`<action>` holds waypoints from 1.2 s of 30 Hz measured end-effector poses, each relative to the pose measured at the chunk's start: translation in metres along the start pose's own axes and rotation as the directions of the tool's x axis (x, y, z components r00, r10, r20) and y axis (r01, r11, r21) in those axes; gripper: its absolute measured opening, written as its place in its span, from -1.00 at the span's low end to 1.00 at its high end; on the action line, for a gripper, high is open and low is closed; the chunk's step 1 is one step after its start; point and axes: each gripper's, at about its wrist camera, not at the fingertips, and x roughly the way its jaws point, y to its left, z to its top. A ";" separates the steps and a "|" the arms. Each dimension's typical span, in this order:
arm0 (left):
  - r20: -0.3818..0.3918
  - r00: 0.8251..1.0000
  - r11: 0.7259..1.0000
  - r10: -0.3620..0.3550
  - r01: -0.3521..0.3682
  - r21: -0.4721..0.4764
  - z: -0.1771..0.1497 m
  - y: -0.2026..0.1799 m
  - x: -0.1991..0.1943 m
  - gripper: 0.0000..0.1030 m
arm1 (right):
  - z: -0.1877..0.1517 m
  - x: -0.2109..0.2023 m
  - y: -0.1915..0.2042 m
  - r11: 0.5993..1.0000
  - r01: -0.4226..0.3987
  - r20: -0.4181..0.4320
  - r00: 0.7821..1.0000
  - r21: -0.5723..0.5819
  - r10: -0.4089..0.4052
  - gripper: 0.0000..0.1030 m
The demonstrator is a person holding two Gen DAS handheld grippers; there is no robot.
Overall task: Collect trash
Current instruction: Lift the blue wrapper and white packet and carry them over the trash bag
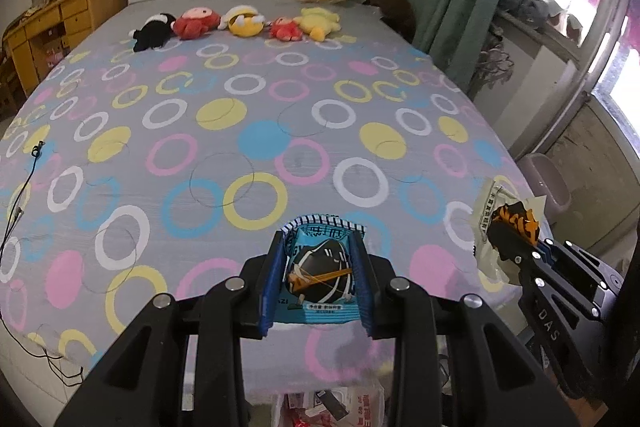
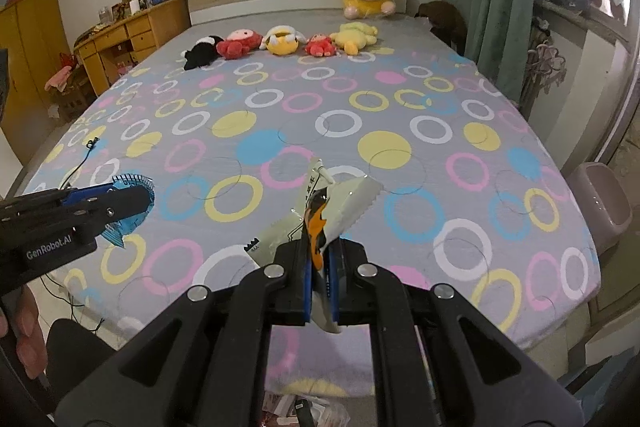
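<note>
My left gripper (image 1: 320,247) is shut on a blue snack wrapper (image 1: 320,275) and holds it above the near edge of the bed; the gripper also shows at the left of the right wrist view (image 2: 136,205) with the blue wrapper (image 2: 128,223). My right gripper (image 2: 320,247) is shut on a cream wrapper with orange and black print (image 2: 344,203), held above the bed's near edge. It shows at the right of the left wrist view (image 1: 516,227) with the cream wrapper (image 1: 490,211).
The bed (image 1: 260,115) has a grey sheet with coloured rings. Several plush toys (image 1: 240,23) lie in a row near the headboard. A pinkish bin (image 2: 600,203) stands right of the bed. A trash bag with wrappers (image 1: 332,403) sits on the floor below. A black cable (image 1: 24,187) lies at left.
</note>
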 end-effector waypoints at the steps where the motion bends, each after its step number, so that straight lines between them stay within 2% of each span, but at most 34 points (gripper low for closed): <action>1: 0.004 1.000 1.000 -0.009 0.009 0.002 -0.003 -0.002 -0.006 -0.39 | -0.004 -0.008 -0.001 1.000 -0.003 0.008 1.000 0.004 0.003 -0.88; 9: 0.030 0.999 0.996 -0.022 0.019 0.086 -0.046 -0.021 -0.043 -0.39 | -0.040 -0.060 -0.001 1.000 0.003 0.054 0.999 -0.016 -0.002 -0.88; 19: -0.052 0.998 0.991 -0.031 0.037 0.131 -0.130 -0.034 -0.047 -0.39 | -0.108 -0.092 -0.003 0.999 -0.035 0.031 0.999 0.024 0.034 -0.88; 24: -0.128 0.991 0.991 -0.036 0.051 0.121 -0.167 -0.035 -0.032 -0.38 | -0.145 -0.087 -0.001 0.999 -0.026 -0.021 0.999 0.032 0.027 -0.87; 28: -0.177 0.984 0.992 -0.011 0.033 0.123 -0.195 -0.036 -0.016 -0.38 | -0.177 -0.073 0.001 0.999 -0.028 -0.086 0.996 0.036 0.031 -0.87; 36: -0.290 0.956 0.993 0.039 -0.004 0.122 -0.239 -0.032 0.026 -0.38 | -0.222 -0.040 0.009 0.999 -0.036 -0.187 0.981 0.032 0.042 -0.87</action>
